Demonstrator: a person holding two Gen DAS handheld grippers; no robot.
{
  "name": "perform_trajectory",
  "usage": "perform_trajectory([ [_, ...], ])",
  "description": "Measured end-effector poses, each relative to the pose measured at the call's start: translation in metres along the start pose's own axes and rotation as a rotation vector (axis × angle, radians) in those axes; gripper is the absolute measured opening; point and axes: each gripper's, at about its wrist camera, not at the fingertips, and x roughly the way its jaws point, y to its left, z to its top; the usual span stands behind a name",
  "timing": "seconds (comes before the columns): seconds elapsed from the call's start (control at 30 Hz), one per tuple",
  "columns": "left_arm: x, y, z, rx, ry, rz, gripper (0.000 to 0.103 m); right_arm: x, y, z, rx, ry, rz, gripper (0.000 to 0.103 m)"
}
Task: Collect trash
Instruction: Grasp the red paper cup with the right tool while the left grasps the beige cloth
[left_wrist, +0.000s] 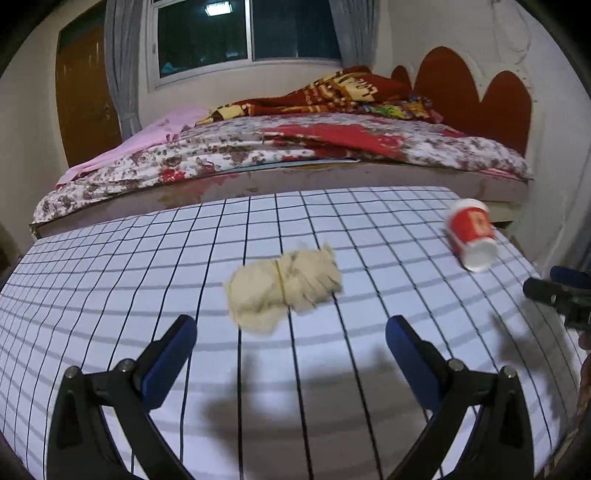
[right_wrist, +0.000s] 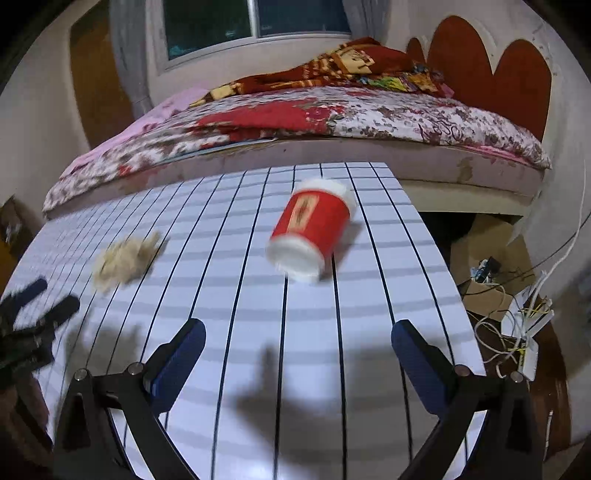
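A crumpled beige wad of paper (left_wrist: 282, 288) bound with a thin band lies on the checked tablecloth (left_wrist: 110, 280), just ahead of my open, empty left gripper (left_wrist: 290, 326). A red and white paper cup (left_wrist: 471, 233) lies on its side at the table's right. In the right wrist view the cup (right_wrist: 310, 229) lies ahead of my open, empty right gripper (right_wrist: 297, 330), and the wad (right_wrist: 125, 258) sits to the left. The right gripper shows at the edge of the left wrist view (left_wrist: 557, 286); the left gripper shows blurred in the right wrist view (right_wrist: 40, 301).
A bed (left_wrist: 295, 147) with floral covers and a red blanket stands right behind the table, under a window (left_wrist: 243, 33). Right of the table, the floor holds a cardboard box (right_wrist: 484, 258) and tangled cables with a power strip (right_wrist: 528, 332). A brown door (left_wrist: 85, 96) is at far left.
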Motion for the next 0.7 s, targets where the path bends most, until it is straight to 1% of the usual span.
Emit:
perform_trajectory([
  [0.07, 0.021, 0.003, 0.006, -0.01, 0.032, 0.007, 0.102, 0.017, -0.001, 0.015, 0.019, 0.009, -0.01, 0.102],
  [0.13, 0.037, 0.005, 0.008, -0.029, 0.059, 0.015, 0.102, 0.037, 0.0, 0.029, 0.031, 0.024, -0.04, 0.102],
  [0.3, 0.068, 0.002, 0.01, -0.045, 0.134, -0.003, 0.102, 0.068, 0.0, 0.043, 0.042, 0.064, -0.05, 0.101],
  [0.37, 0.07, 0.002, 0.014, -0.057, 0.126, -0.003, 0.102, 0.074, -0.001, 0.047, 0.045, 0.068, -0.049, 0.097],
  [0.4, 0.072, 0.002, 0.016, -0.052, 0.137, 0.003, 0.102, 0.077, -0.001, 0.049, 0.05, 0.073, -0.042, 0.095],
  [0.43, 0.076, 0.001, 0.018, -0.05, 0.151, 0.006, 0.101, 0.079, -0.001, 0.05, 0.051, 0.077, -0.037, 0.089],
  [0.47, 0.08, 0.002, 0.017, -0.052, 0.171, 0.008, 0.096, 0.081, -0.001, 0.052, 0.053, 0.08, -0.032, 0.081],
  [0.5, 0.085, 0.002, 0.016, -0.057, 0.194, -0.001, 0.088, 0.084, -0.001, 0.053, 0.055, 0.088, -0.027, 0.075],
  [0.53, 0.088, 0.003, 0.015, -0.061, 0.216, -0.021, 0.084, 0.086, -0.001, 0.053, 0.053, 0.097, -0.022, 0.067],
  [0.57, 0.09, 0.004, 0.015, -0.063, 0.219, -0.032, 0.078, 0.088, 0.0, 0.053, 0.052, 0.104, -0.006, 0.065],
  [0.6, 0.085, 0.005, 0.015, -0.06, 0.205, -0.041, 0.067, 0.086, 0.0, 0.052, 0.044, 0.1, 0.0, 0.064],
  [0.67, 0.078, 0.005, 0.014, -0.054, 0.19, -0.062, 0.062, 0.079, 0.001, 0.048, 0.034, 0.09, 0.01, 0.062],
  [0.7, 0.07, 0.004, 0.012, -0.048, 0.171, -0.064, 0.061, 0.073, 0.001, 0.044, 0.025, 0.077, 0.011, 0.062],
])
